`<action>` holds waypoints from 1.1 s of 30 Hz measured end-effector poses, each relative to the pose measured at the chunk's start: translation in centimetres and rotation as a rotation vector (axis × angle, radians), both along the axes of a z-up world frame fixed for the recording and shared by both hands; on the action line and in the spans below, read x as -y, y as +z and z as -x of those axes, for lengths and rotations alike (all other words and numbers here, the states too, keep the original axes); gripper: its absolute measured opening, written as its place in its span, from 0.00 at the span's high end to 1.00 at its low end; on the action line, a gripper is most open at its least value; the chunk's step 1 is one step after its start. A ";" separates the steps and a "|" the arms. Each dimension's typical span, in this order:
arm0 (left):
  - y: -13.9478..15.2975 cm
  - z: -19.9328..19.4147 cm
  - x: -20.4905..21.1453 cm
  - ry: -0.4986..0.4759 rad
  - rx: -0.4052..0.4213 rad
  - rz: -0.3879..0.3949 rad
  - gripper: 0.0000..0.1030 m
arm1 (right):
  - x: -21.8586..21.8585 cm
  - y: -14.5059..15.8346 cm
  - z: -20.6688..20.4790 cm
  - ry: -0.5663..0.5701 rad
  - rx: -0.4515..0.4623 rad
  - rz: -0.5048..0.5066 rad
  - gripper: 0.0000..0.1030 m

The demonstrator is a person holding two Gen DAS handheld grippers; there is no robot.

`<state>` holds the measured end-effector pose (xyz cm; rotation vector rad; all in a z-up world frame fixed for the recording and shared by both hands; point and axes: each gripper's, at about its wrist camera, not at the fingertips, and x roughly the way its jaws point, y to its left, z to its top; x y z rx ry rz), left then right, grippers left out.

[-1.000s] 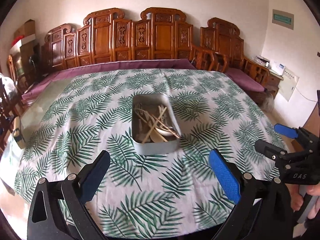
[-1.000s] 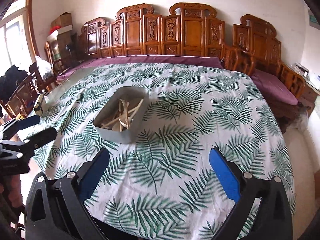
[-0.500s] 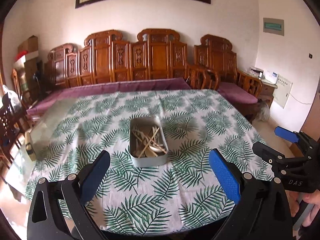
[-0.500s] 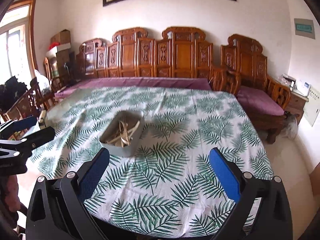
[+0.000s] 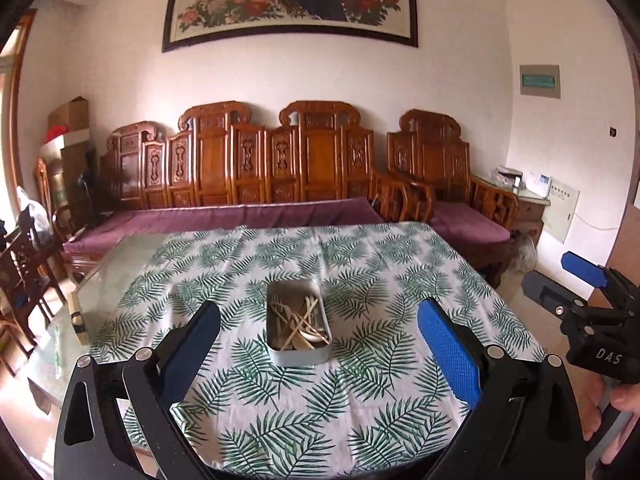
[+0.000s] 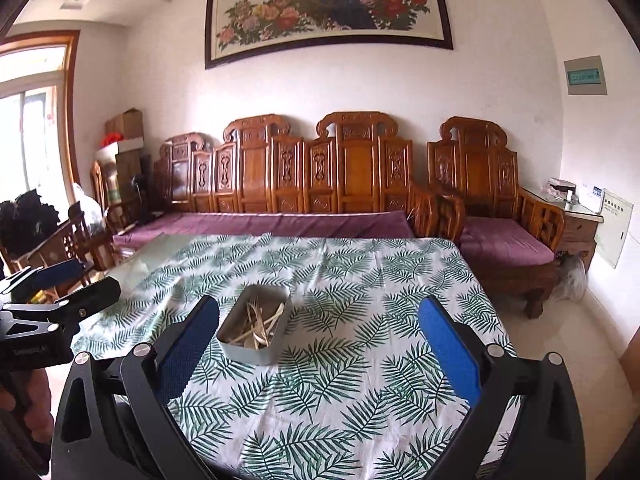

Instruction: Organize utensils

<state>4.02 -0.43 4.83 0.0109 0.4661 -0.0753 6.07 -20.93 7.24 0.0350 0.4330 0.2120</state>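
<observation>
A rectangular metal tin [image 5: 298, 354] stands on the leaf-patterned tablecloth [image 5: 360, 392], holding several pale wooden utensils [image 5: 301, 322] that cross one another. The same tin [image 6: 256, 354] and utensils [image 6: 260, 324] lie left of centre in the right wrist view. My left gripper [image 5: 318, 346] is open, held back from the table's near edge with nothing between its blue pads. My right gripper [image 6: 318, 344] is open too, likewise back from the table and holding nothing. Each gripper also shows at the side of the other's view, held by a hand: the right gripper [image 5: 576, 284], the left gripper [image 6: 60, 282].
A carved wooden bench with purple cushions [image 5: 224, 218] runs behind the table, with a matching armchair [image 6: 500, 216] to the right. Wooden chairs [image 5: 24, 276] stand at the left. Bare glass tabletop [image 5: 108, 284] shows past the cloth's left edge.
Both grippers have drawn back and risen away from the table; the tin looks smaller and farther, and the wall painting has come into view. Both stayed open.
</observation>
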 end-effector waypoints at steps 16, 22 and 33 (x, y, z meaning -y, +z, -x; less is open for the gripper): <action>-0.3 0.2 -0.1 0.018 0.003 0.002 0.07 | 0.1 0.4 0.6 -0.005 0.004 -0.008 0.03; -0.4 0.2 0.0 0.017 0.003 0.001 0.07 | 0.0 0.3 0.6 -0.008 0.001 -0.006 0.03; -0.9 0.3 0.0 0.021 -0.002 0.001 0.07 | -0.1 -0.1 0.5 -0.010 -0.004 -0.002 0.03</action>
